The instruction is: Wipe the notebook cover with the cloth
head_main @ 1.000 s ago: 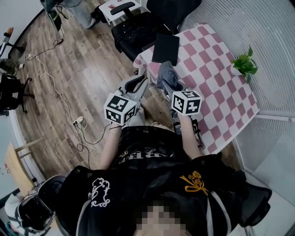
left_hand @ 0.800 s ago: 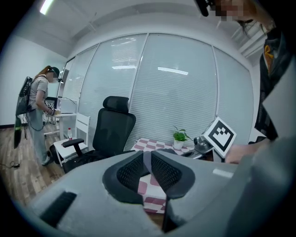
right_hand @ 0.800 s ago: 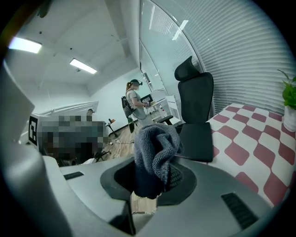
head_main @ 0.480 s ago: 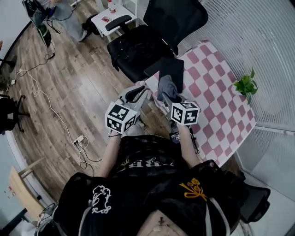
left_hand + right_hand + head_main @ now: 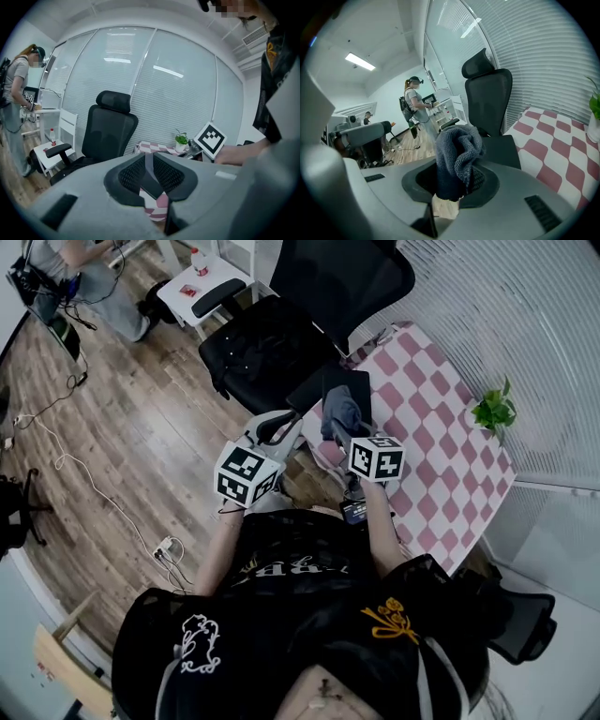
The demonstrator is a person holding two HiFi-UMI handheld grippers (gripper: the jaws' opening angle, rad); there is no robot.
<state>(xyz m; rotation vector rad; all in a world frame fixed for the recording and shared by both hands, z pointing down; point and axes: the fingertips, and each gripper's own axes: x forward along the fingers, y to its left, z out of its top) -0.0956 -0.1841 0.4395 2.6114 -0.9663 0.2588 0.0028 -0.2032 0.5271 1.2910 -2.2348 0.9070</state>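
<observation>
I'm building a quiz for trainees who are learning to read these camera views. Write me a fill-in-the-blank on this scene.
1. The right gripper has its jaws shut on a bunched grey ____.
2. The black ____ lies flat on the pink-and-white checked table.
3. A small green potted ____ stands on the table near the blinds.

Missing words: cloth; notebook; plant.

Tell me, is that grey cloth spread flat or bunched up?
Bunched up: the cloth stands crumpled in folds, pinched between the right tongs.
</observation>
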